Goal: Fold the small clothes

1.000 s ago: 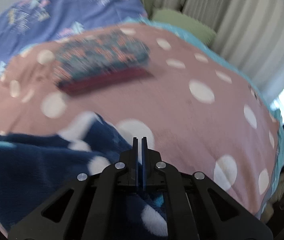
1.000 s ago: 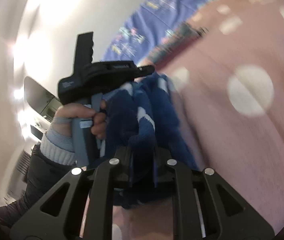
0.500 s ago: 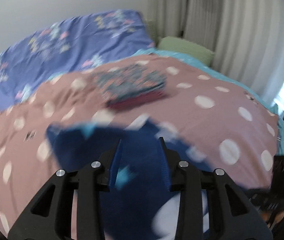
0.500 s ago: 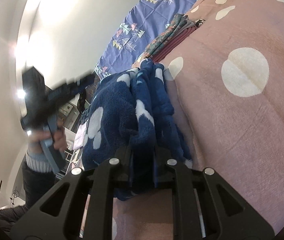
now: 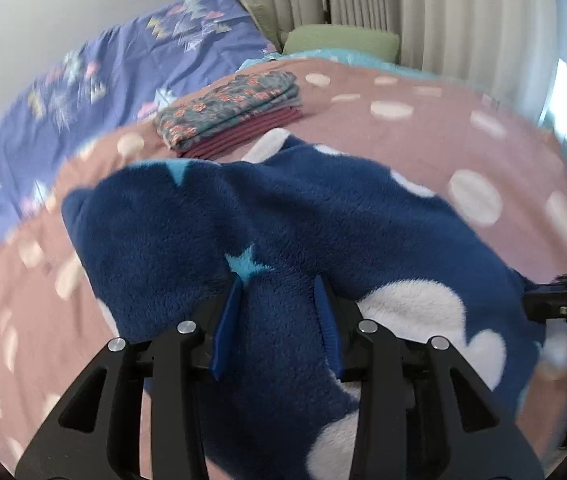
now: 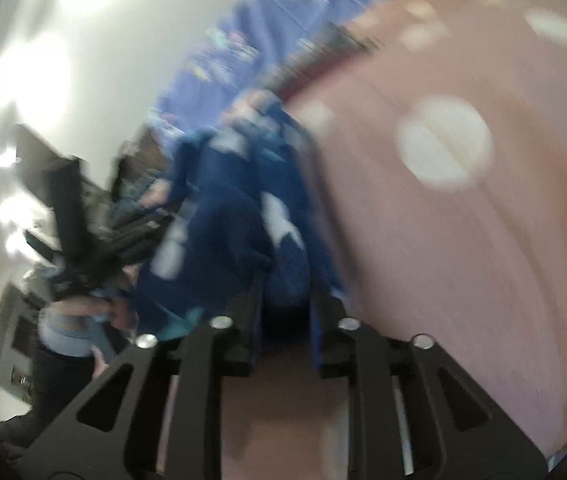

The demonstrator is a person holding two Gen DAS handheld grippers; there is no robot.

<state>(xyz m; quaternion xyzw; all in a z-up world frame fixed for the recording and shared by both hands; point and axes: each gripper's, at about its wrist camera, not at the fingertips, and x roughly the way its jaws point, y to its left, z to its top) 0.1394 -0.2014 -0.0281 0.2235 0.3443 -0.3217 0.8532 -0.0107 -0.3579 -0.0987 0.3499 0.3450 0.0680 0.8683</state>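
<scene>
Currently left gripper [image 5: 279,320] is sitting with its blue fingers [image 5: 225,332] spread wide, navy fleece garment [image 5: 323,220] bulging between them but not pinched. Right gripper [image 6: 283,312] is clamping a bunched fold of the same garment; that view is heavily blurred. Garment is lying partly lifted on the near side of the pink dotted blanket [image 5: 423,148], with the folded clothes stack [image 5: 231,112] at the far left beside the purple pillow [image 5: 123,64]. Handling guess: thick plush fleece, soft and floppy, light, not slippery, not fragile, sagging wherever it is unsupported. Probably best gripping at an edge or corner hem, single layer, rather than the bulky middle where layers are bunching.
</scene>
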